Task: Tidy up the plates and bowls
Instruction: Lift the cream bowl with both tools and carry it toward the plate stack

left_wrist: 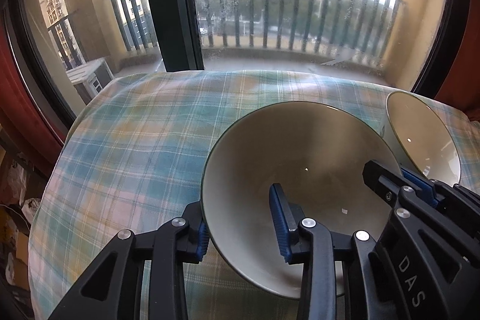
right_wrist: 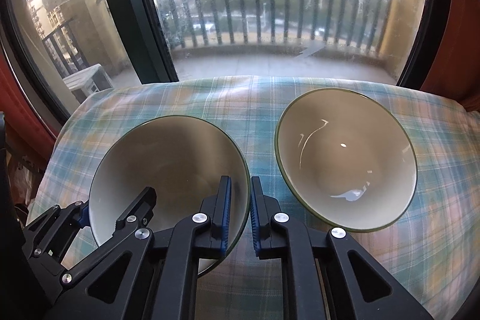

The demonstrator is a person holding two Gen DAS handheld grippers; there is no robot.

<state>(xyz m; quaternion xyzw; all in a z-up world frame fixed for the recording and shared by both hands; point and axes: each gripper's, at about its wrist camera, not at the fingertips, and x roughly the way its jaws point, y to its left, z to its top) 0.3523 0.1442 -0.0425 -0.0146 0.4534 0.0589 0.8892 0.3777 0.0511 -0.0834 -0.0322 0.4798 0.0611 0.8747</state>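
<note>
Bowls first: cream ceramic bowl (right_wrist: 168,170) on the plaid cloth (right_wrist: 210,98) has its rim pinched by both left gripper (left_wrist: 243,227) and right gripper (right_wrist: 240,215), so I'd lift level into its twin (right_wrist: 345,158) alongside.

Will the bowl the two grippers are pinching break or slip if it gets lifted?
The held bowl looks glazed and shiny, so it probably slips easily. It seems like stiff ceramic, likely breakable. The left gripper and right gripper pinch only its rim, so it may tilt.
</note>
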